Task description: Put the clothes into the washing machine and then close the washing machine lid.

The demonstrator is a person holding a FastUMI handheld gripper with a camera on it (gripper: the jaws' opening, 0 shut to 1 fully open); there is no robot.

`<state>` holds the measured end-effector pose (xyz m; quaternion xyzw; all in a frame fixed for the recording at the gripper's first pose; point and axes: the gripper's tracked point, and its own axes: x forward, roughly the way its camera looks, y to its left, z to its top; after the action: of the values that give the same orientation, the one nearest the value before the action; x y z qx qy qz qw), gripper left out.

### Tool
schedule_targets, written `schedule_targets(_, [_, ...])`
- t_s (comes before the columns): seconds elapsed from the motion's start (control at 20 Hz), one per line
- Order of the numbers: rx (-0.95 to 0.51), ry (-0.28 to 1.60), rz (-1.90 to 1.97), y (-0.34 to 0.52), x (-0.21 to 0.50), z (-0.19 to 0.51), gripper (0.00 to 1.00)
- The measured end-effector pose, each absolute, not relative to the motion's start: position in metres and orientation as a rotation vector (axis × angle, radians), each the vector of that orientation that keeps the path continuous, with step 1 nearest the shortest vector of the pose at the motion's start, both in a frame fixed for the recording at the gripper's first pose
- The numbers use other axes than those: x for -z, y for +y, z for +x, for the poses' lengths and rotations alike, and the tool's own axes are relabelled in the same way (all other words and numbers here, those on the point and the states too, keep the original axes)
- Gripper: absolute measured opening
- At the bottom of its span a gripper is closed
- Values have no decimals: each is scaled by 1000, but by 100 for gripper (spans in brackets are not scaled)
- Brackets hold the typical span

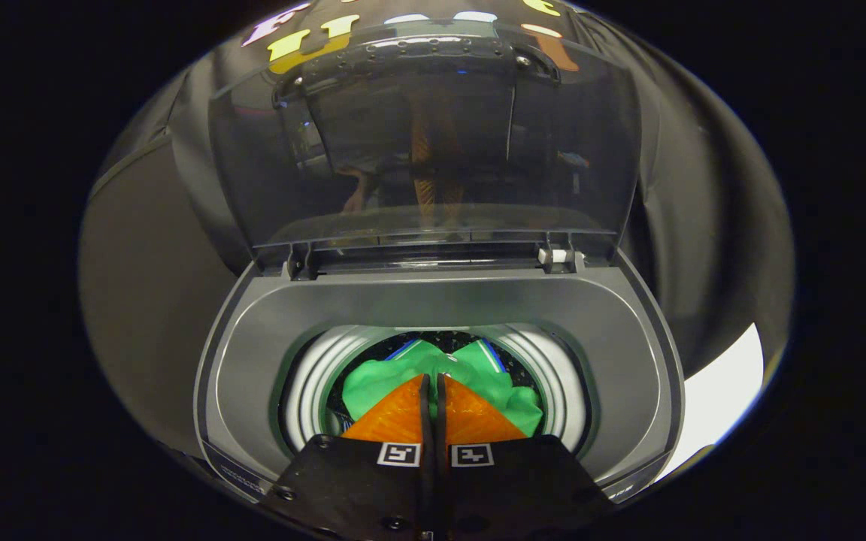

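The clothes (433,368) are a bright green bundle, crumpled, with a strip of blue-and-white trim showing along its far folds. It lies inside the drum (313,383) of the washer (613,338), low in the round opening and framed by the drum's pale ribbed ring. The washer's grey top deck surrounds that opening, and the green cloth sits well below the deck's rim.

The lid (425,143) stands raised, hinged along the deck's far edge. It is tinted and see-through, with dim reflections across it.

The gripper (432,391) hangs over the near edge of the opening, pointing down into the drum. Its fingers (395,421) are brought together, only a thin dark slit left between them, and nothing is pinched there. The tips lie above the green bundle; whether they touch it cannot be told.
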<state>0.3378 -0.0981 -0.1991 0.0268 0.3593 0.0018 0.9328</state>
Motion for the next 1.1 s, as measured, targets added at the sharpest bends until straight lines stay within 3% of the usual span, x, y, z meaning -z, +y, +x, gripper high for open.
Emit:
schedule_targets(0.5, [-37, 725, 55, -98, 198, 337, 2])
schedule_targets(0.8, [-43, 673, 131, -97, 153, 339, 97])
schedule_targets(1.1, [-90, 527, 129, -95, 41, 351, 97])
